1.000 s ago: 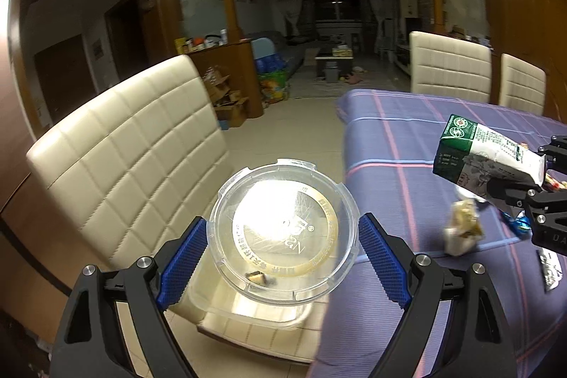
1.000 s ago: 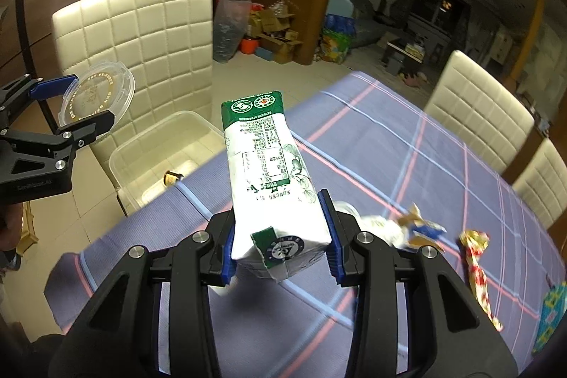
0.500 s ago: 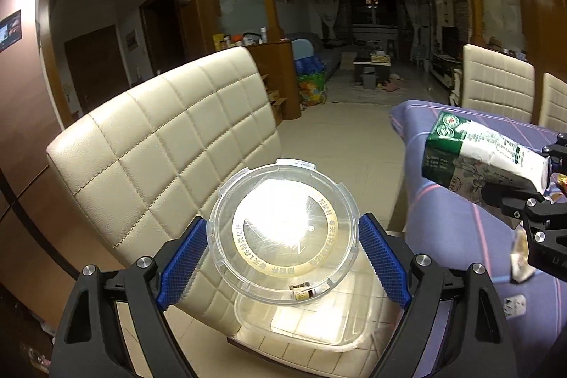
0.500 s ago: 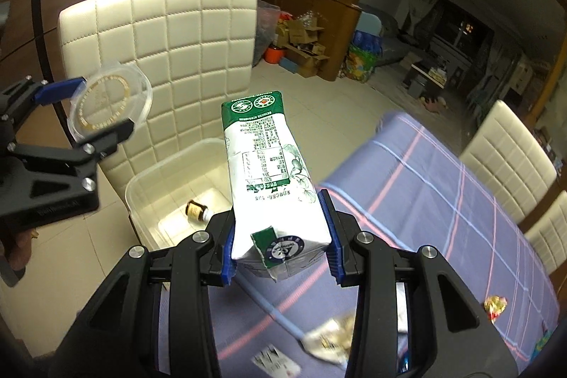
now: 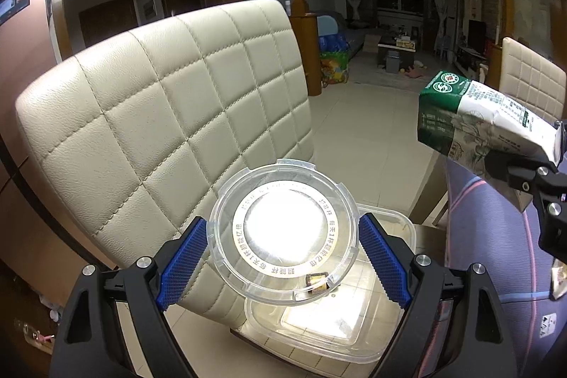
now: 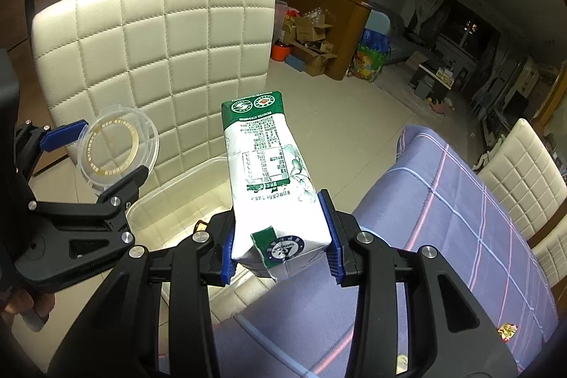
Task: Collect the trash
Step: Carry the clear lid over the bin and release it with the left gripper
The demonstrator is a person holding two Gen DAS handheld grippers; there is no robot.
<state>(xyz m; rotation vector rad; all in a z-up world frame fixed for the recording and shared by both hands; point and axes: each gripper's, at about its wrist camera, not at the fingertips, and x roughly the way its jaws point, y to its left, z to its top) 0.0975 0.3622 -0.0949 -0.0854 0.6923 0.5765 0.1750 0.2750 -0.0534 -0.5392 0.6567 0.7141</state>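
Note:
My left gripper [image 5: 281, 257] is shut on a round clear plastic lid [image 5: 283, 238] with a gold ring of print, held above a clear plastic bin [image 5: 382, 339] that stands on a cream chair seat. The lid also shows in the right wrist view [image 6: 117, 147]. A small brown item [image 5: 317, 280] lies in the bin. My right gripper [image 6: 280, 236] is shut on a green and white milk carton [image 6: 269, 172], held over the bin's [image 6: 177, 201] near edge. The carton also shows in the left wrist view [image 5: 475, 123].
The cream quilted chair [image 5: 159, 116] backs the bin. The table with a purple striped cloth [image 6: 443, 218] lies to the right, with a candy wrapper [image 6: 506, 332] on it. More cream chairs [image 6: 524, 165] stand at its far side.
Both grippers have moved left off the table toward the chair. The carton now hangs at the bin's edge and the lid sits over the bin. Both grips are unchanged.

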